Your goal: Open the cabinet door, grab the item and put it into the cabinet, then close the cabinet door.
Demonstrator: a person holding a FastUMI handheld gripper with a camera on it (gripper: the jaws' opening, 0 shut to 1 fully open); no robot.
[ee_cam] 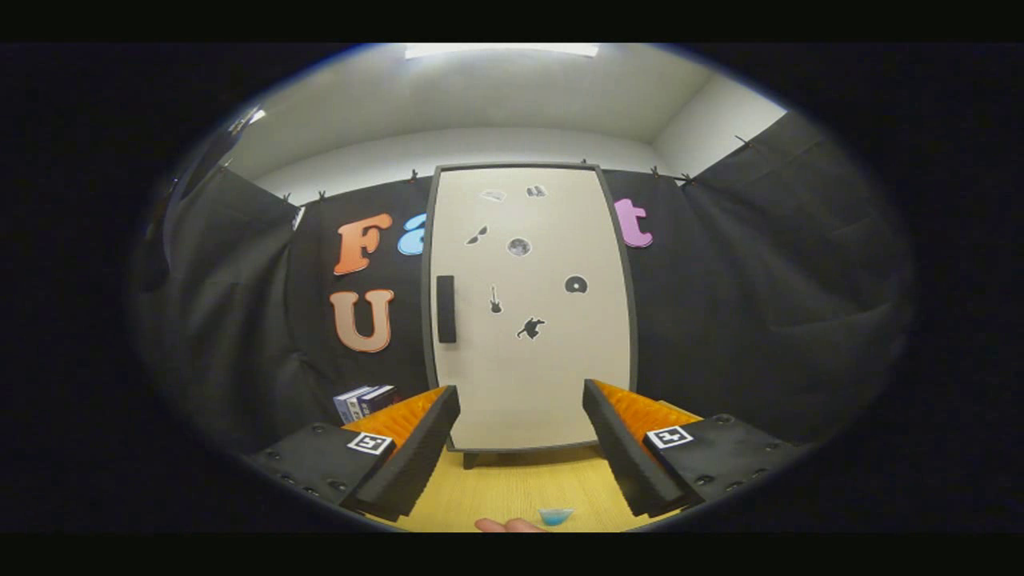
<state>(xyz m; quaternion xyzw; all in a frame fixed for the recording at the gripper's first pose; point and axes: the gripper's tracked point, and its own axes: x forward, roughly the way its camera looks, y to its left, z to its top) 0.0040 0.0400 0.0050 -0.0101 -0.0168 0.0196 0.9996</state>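
The gripper [521, 416] is spread wide with nothing between its fingers, held above the wooden bench [512, 488]. Dead ahead at twelve o'clock, beyond the fingertips, stands the cabinet [530, 308], its pale door [560, 376] closed and dotted with small dark stickers. The dark handle [446, 309] sits at about ten o'clock from the gripper. Some books [364, 400] stand beside the cabinet, behind the left finger. At six o'clock, on the near bench, lies a small blue item [555, 516], with a fingertip [504, 525] of a person just beside it.
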